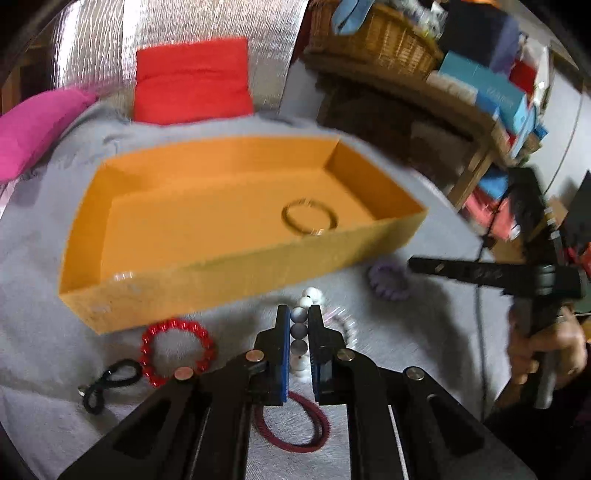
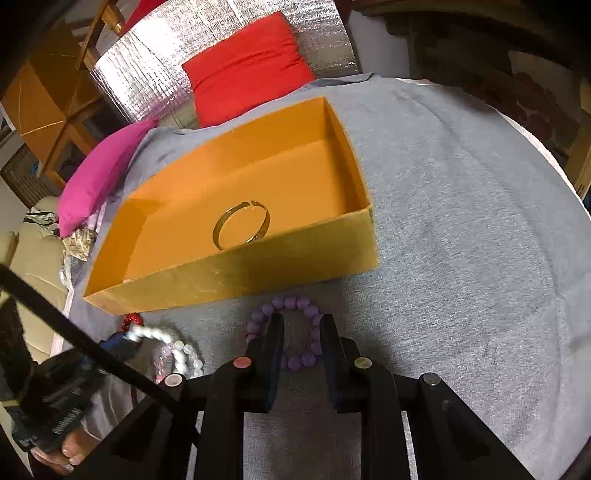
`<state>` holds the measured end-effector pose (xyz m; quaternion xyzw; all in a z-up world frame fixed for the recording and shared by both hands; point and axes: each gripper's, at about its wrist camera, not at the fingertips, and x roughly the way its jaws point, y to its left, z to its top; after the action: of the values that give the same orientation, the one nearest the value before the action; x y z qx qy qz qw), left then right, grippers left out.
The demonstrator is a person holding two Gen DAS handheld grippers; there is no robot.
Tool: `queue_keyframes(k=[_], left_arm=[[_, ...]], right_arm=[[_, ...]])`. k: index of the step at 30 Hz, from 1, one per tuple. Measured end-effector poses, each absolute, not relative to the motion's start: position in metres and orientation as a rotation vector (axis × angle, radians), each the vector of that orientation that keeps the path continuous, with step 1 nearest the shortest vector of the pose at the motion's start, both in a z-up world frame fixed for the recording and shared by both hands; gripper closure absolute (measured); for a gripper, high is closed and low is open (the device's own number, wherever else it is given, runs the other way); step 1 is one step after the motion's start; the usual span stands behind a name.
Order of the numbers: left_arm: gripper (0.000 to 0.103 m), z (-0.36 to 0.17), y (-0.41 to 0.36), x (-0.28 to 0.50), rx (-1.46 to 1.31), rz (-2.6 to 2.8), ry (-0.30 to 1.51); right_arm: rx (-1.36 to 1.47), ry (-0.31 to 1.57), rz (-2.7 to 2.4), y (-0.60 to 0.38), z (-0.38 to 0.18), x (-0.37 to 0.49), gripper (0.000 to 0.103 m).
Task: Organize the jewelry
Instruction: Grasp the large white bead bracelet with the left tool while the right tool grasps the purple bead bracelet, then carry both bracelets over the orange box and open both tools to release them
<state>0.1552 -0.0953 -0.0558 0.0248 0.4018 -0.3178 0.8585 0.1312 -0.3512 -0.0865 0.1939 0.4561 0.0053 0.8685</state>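
An open orange box (image 1: 207, 291) (image 2: 236, 273) sits on the grey cloth with a gold bangle (image 1: 309, 220) (image 2: 242, 226) inside. My left gripper (image 1: 299, 314) is shut on a white and grey bead bracelet (image 1: 300, 325), in front of the box. A red bead bracelet (image 1: 176, 350), a black hair tie (image 1: 107, 382), a dark red hair tie (image 1: 295, 426) and a pink bead bracelet (image 1: 347, 325) lie nearby. My right gripper (image 2: 302, 321) is open above a purple bead bracelet (image 2: 295, 306) (image 1: 388, 282).
A red cushion (image 1: 192, 81) (image 2: 247, 66) and a pink cushion (image 1: 37, 125) (image 2: 103, 173) lie behind the box. Shelves with a wicker basket (image 1: 376, 33) and boxes stand at the right. The cloth's edge (image 2: 546, 155) curves round on the right.
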Motion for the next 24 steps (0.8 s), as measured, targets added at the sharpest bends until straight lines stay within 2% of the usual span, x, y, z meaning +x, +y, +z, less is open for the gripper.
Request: queue_keyframes(k=[3, 5, 6, 7, 11, 12, 15, 16, 17, 18, 19, 24], left_arm=[[0.094, -0.044, -0.089, 0.151, 0.017, -0.694, 0.814], [0.094, -0.041, -0.083, 0.15, 0.008, -0.7, 0.799], [0.094, -0.04, -0.081, 0.15, 0.002, -0.699, 0.797], [0.094, -0.039, -0.079, 0.151, -0.002, -0.697, 0.797], [0.094, -0.037, -0.08, 0.151, -0.013, -0.682, 0.793], [0.094, -0.035, -0.073, 0.151, -0.016, -0.68, 0.791], [0.094, -0.033, -0.068, 0.149, -0.02, -0.673, 0.786], [0.094, -0.032, -0.066, 0.149, -0.023, -0.67, 0.785], [0.094, -0.032, -0.065, 0.149, -0.024, -0.667, 0.784], [0.094, -0.032, -0.063, 0.149, -0.028, -0.661, 0.782], [0.094, -0.032, -0.061, 0.15, -0.033, -0.657, 0.78], [0.094, -0.028, -0.052, 0.15, -0.043, -0.649, 0.762]], right_arm=[[0.394, 0.947, -0.003, -0.351, -0.084, 0.129, 0.08], [0.372, 0.961, 0.007, -0.346, -0.083, 0.131, 0.054], [0.36, 0.979, 0.013, -0.344, -0.084, 0.133, 0.026], [0.347, 0.978, 0.015, -0.339, -0.085, 0.134, 0.022], [0.249, 0.969, 0.035, -0.317, -0.091, 0.14, 0.022], [0.223, 0.988, 0.033, -0.311, -0.097, 0.143, 0.024], [0.121, 1.021, -0.012, -0.296, -0.111, 0.15, 0.047], [0.089, 1.007, -0.022, -0.293, -0.109, 0.15, 0.064], [0.08, 1.003, -0.019, -0.291, -0.107, 0.149, 0.074], [0.093, 1.0, -0.02, -0.292, -0.105, 0.148, 0.09], [0.118, 0.997, -0.025, -0.295, -0.104, 0.146, 0.093], [0.171, 0.968, 0.018, -0.303, -0.091, 0.138, 0.093]])
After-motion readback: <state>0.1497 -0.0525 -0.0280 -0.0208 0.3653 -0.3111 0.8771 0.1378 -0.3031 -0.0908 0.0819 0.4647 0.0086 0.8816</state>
